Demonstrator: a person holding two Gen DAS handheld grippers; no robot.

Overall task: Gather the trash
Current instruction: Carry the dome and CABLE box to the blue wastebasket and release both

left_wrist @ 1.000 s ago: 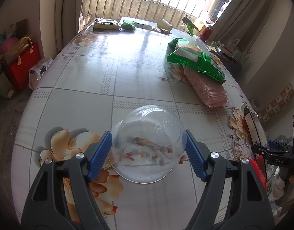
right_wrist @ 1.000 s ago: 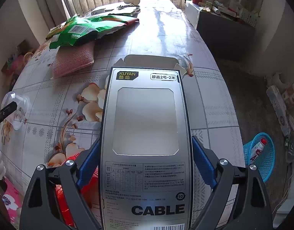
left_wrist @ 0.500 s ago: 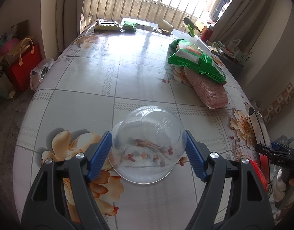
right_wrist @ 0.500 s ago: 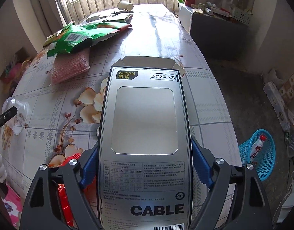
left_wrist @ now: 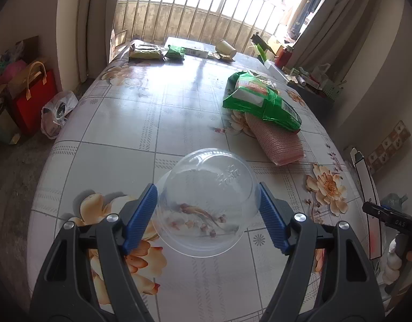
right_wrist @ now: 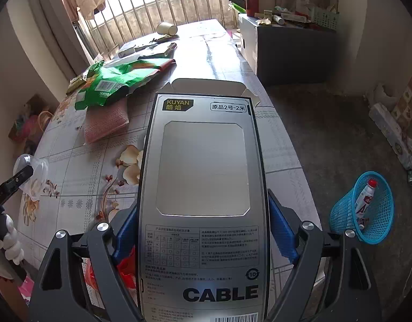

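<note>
1. The left tongs [left_wrist: 206, 214] stand wide, their blue pads pressed on either side of a clear plastic dome lid [left_wrist: 206, 201]. The lid seems lifted a little off the flowered desk [left_wrist: 125, 123]. Keep the squeeze light: thin plastic like this likely buckles and pops free if pinched hard.
2. The right tongs [right_wrist: 203, 230] have just been closing a little, and now grip the long sides of a silver cable box [right_wrist: 203, 187]. One pad touches the box wall; the other is hidden behind the box. The box's open flaps point away from the camera, above the desk's edge.
3. The landmark to steer by is the blue basket [right_wrist: 364, 209] on the floor, to the right of the cable box and below desk level. A bottle [right_wrist: 365, 198] already lies in it.
4. My judgement: take the box to the basket first and tip its flap end down, so that it slides in.
5. Then bring the lid from the far side of the cable box. Carry it over the green bag [left_wrist: 259, 102] and pink cloth [left_wrist: 278, 142], not through them.
</note>
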